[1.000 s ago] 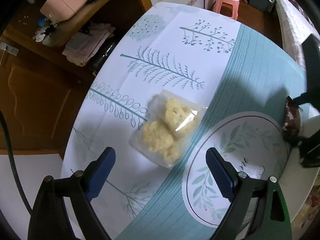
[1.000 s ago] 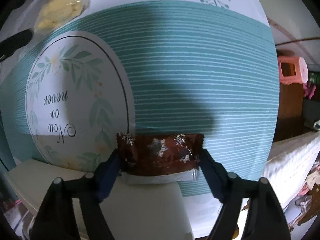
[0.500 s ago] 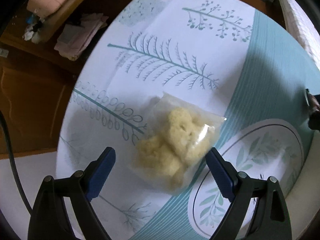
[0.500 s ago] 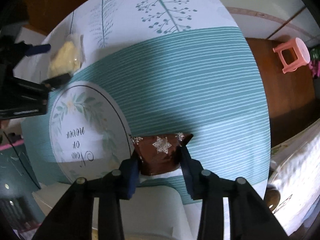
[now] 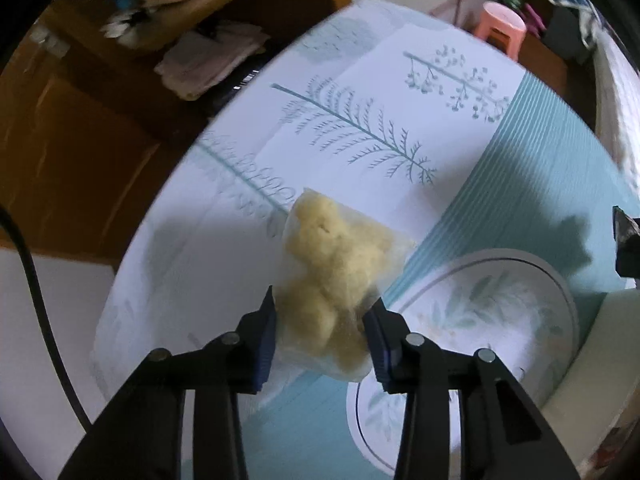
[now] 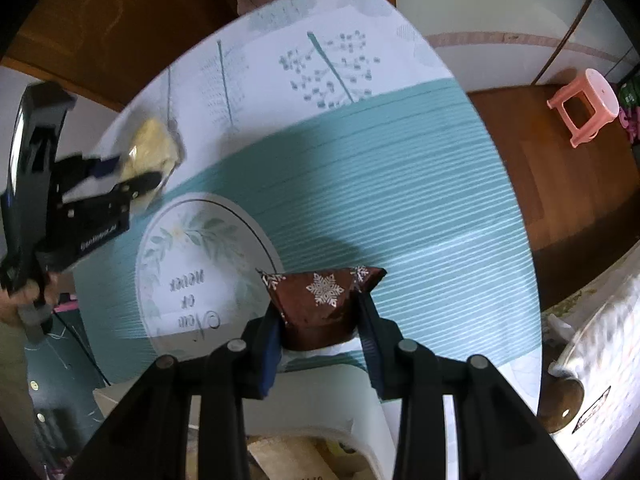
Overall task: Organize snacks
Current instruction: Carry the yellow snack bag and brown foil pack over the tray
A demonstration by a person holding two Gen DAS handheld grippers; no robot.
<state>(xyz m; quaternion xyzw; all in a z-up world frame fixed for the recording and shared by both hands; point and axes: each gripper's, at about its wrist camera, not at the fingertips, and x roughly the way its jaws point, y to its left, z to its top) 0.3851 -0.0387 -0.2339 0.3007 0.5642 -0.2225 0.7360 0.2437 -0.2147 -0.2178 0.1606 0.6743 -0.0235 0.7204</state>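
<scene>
1. So, my left gripper (image 5: 322,330) has just been closing and its jaws now press on the clear bag of yellow snacks (image 5: 334,280), which bulges between the pads; in the right wrist view the same bag (image 6: 150,152) sits at about ten o'clock, near the table's far-left edge.
2. My right gripper (image 6: 318,322) has just closed too, and it is clamped on the brown snowflake packet (image 6: 320,300), which crumples up into a peak between the pads.
3. In the right wrist view the packet hangs at six o'clock, over the near edge of the tablecloth (image 6: 360,184), just beside the round printed circle (image 6: 192,264) on the cloth.
4. Below it, at the bottom of the view, I see the rim of a white container (image 6: 352,404); I judge that is where the snacks go, though I cannot be sure.
5. As I read it, the task is early: both snacks are gripped, neither is put away.
6. What is left is carrying each one over the container and letting go.
</scene>
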